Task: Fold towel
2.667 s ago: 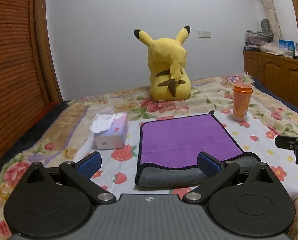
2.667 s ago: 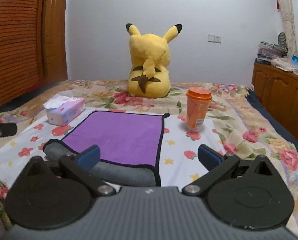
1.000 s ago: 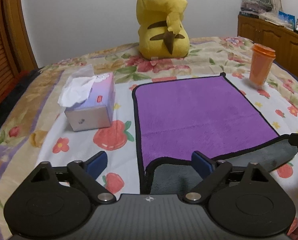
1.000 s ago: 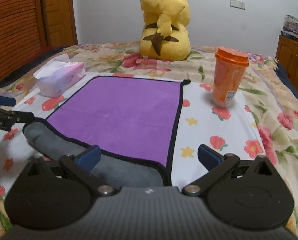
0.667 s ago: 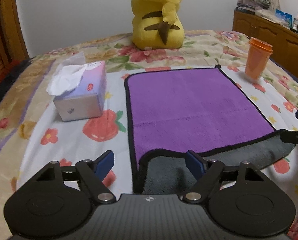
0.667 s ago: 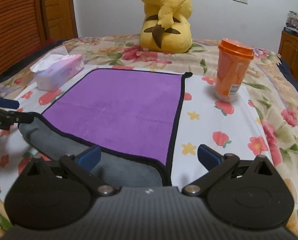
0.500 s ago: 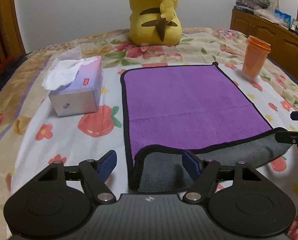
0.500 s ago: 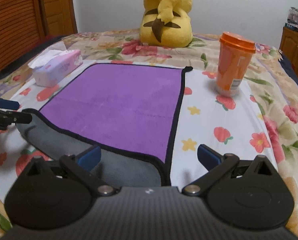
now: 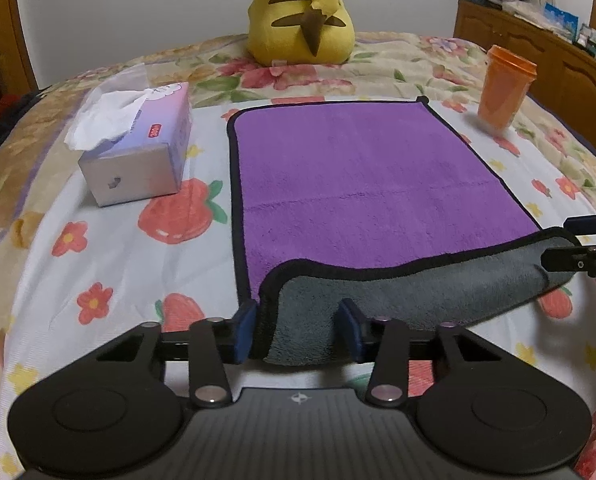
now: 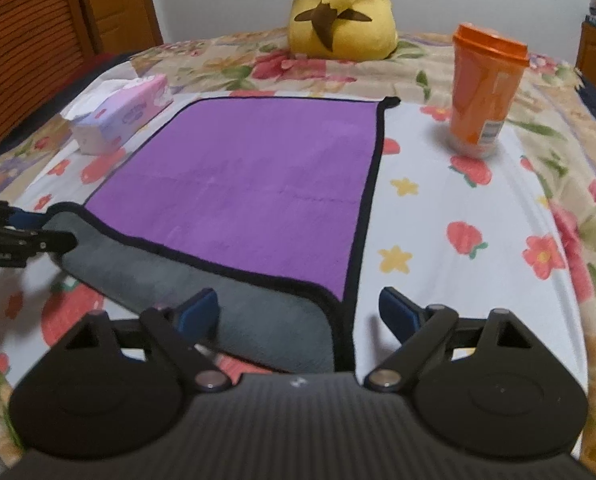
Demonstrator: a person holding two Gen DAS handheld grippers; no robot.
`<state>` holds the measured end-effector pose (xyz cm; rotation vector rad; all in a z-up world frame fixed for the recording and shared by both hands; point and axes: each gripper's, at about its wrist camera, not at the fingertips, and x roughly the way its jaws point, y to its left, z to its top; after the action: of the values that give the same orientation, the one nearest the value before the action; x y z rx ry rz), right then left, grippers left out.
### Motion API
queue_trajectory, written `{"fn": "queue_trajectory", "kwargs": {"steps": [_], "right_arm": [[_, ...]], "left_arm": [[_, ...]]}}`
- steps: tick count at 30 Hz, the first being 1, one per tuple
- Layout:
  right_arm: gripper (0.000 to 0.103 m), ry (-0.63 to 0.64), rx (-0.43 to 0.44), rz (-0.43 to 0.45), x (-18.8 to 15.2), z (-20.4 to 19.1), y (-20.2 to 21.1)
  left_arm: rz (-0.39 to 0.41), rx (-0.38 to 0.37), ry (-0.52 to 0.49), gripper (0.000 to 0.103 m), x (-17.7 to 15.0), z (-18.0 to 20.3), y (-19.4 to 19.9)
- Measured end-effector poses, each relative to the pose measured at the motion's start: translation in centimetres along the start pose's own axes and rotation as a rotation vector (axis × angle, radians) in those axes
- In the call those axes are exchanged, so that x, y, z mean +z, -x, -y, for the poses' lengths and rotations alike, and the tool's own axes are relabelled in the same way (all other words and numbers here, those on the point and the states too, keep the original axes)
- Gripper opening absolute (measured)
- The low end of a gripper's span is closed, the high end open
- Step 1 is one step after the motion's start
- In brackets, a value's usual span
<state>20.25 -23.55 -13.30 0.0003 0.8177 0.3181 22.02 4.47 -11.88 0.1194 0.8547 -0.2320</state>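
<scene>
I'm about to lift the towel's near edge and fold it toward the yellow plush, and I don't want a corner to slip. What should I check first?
1. Near edge of towel turned up, grey underside showing: ok.
2. Left gripper clamped on near-left corner: cannot tell; the flap sits between its narrowed fingers.
3. Right gripper clamped on near-right corner: not ok; jaws wide open around it.
4. Purple face free for the fold: ok, nothing lies on it.
5. Orange cup and tissue box off the towel: ok, both stand apart from its edges.
</scene>
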Motion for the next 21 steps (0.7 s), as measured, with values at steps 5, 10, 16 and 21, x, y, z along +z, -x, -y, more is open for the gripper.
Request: {"fn": "queue_trajectory", "kwargs": {"steps": [5,10,16,21], "right_arm": [[0.077,-0.025,0.039,-0.03,0.1,0.3,-0.1],[0.063,-0.024,0.062,-0.054,0.2,0.4,0.2],[0.052,-0.013,0.055,-0.083,0.3,0.8,0.2],[0.039,-0.019,0.046,-0.099,0.2,1.3,0.1]], "left_arm": [[0.0,-0.006,0.005,0.038,0.0,0.0,0.1],[-0.002,-0.018,0.001,0.033,0.0,0.1,0.1],[-0.005,-0.017,-0.005,0.033,0.0,0.1,0.0],[-0.008,-0.015,-0.008,0.033,-0.1,0.0,-0.1]]}}
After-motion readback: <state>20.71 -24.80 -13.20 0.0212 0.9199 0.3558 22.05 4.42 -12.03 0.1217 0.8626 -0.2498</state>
